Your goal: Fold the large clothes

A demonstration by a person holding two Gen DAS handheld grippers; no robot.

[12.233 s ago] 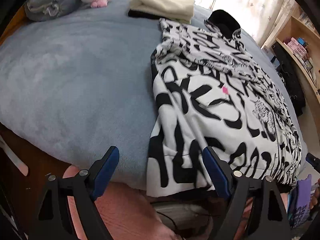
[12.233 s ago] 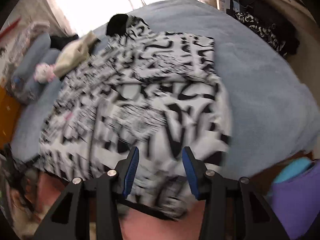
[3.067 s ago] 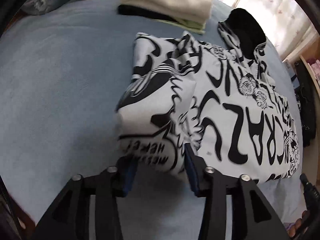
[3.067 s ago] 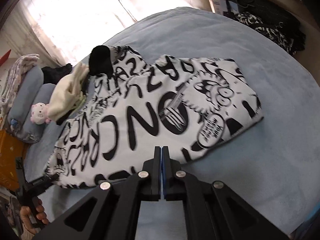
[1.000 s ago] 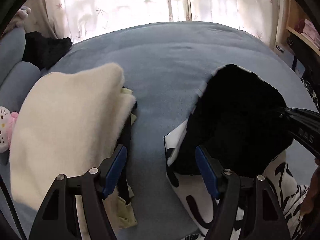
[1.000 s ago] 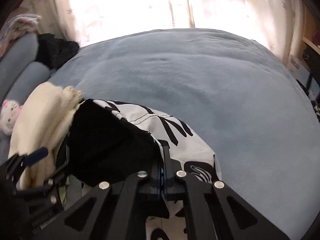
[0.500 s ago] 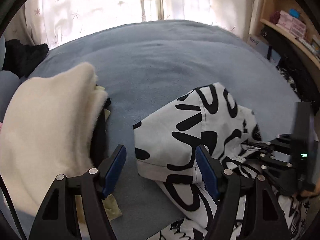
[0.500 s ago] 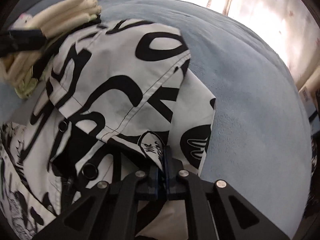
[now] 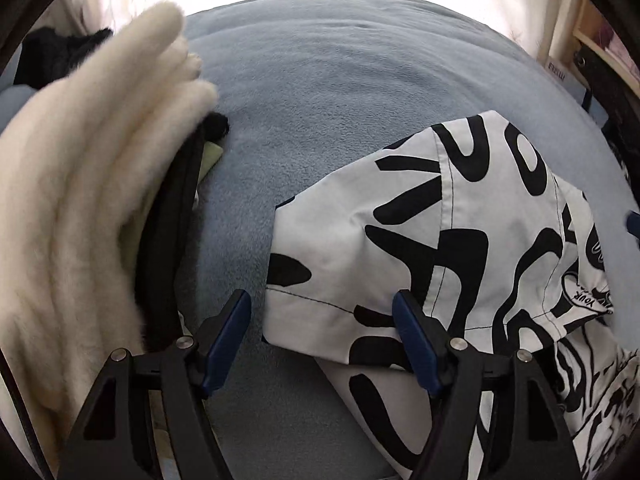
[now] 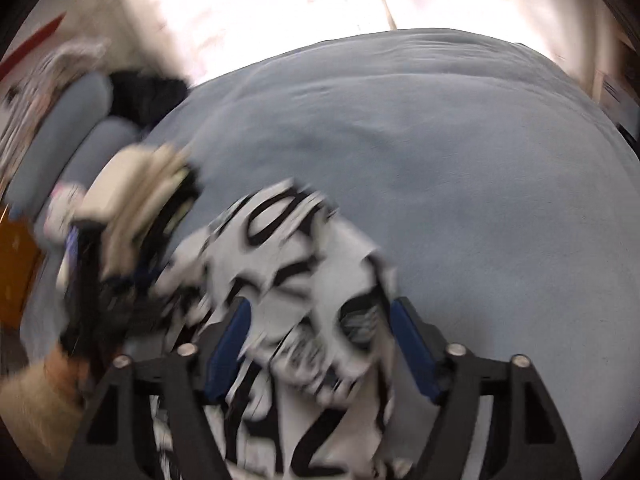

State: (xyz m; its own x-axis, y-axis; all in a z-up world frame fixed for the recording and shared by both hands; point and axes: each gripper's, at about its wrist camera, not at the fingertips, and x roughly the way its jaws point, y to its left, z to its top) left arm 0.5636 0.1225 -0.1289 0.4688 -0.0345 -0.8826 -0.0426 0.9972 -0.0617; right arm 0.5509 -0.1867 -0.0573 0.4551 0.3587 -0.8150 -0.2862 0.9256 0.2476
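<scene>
The white hooded garment with bold black lettering (image 9: 460,220) lies on the blue-grey bed cover (image 9: 340,80), its hood folded down with the patterned side up. My left gripper (image 9: 322,336) stands open low over the hood's near left corner; the cloth edge lies between the jaws and the pads do not press it. In the blurred right wrist view my right gripper (image 10: 320,344) has its jaws opening over the same garment (image 10: 304,264). The cloth sits loose between and below the blue pads. The left gripper (image 10: 92,280) shows there as a dark blur at the left.
A folded cream fleece stack (image 9: 80,200) lies close on the left, over dark and pale green layers. Black clothing (image 9: 52,52) and blue-grey pillows (image 10: 72,128) sit beyond it. A hand (image 10: 36,392) is at the lower left. Wooden shelving (image 9: 592,52) stands at the right.
The hood, black lining up a second ago, has been flipped down onto the garment. My right gripper has let go of it and drawn back. My left gripper has sunk toward the hood.
</scene>
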